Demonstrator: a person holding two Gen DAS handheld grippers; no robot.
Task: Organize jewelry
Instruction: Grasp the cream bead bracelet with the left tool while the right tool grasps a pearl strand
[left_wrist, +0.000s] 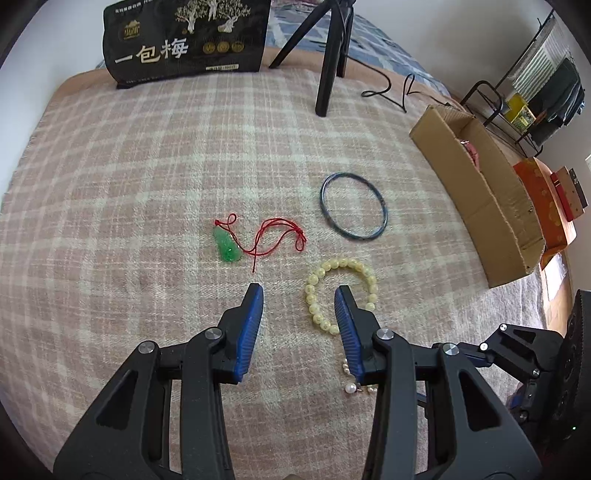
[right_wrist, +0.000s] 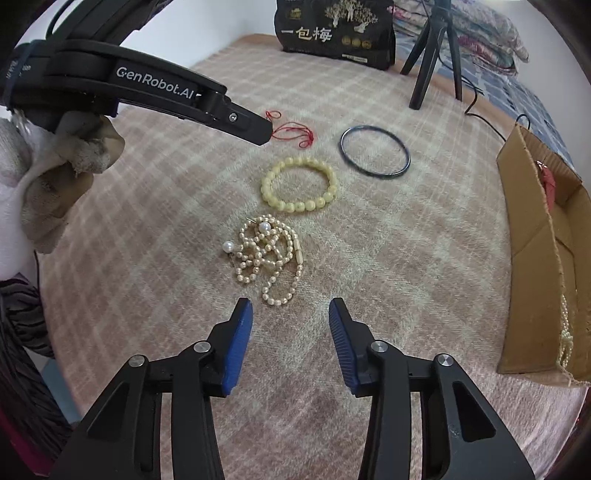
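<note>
A: Both grippers hang with fingers apart, holding nothing. Nearest the right gripper (right_wrist: 290, 315) lies the pearl necklace (right_wrist: 269, 254), a loose tangle mid-blanket (right_wrist: 388, 258).

B: Light and limp, I'd guess; pinch the thickest clump or it will trail.

A: The left gripper (left_wrist: 299, 295) hovers by the bead bracelet (left_wrist: 341, 295).

B: Round, glossy beads, probably slippery; grip across the strand.

A: Farther, a green pendant (left_wrist: 227, 247) on red cord, and a thin dark bangle (left_wrist: 354, 206), rigid.

B: The box (right_wrist: 543, 258) sits at the blanket's right edge.

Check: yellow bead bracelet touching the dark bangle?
Apart. Right wrist view shows bare blanket between the yellow bead bracelet and dark bangle.
</note>
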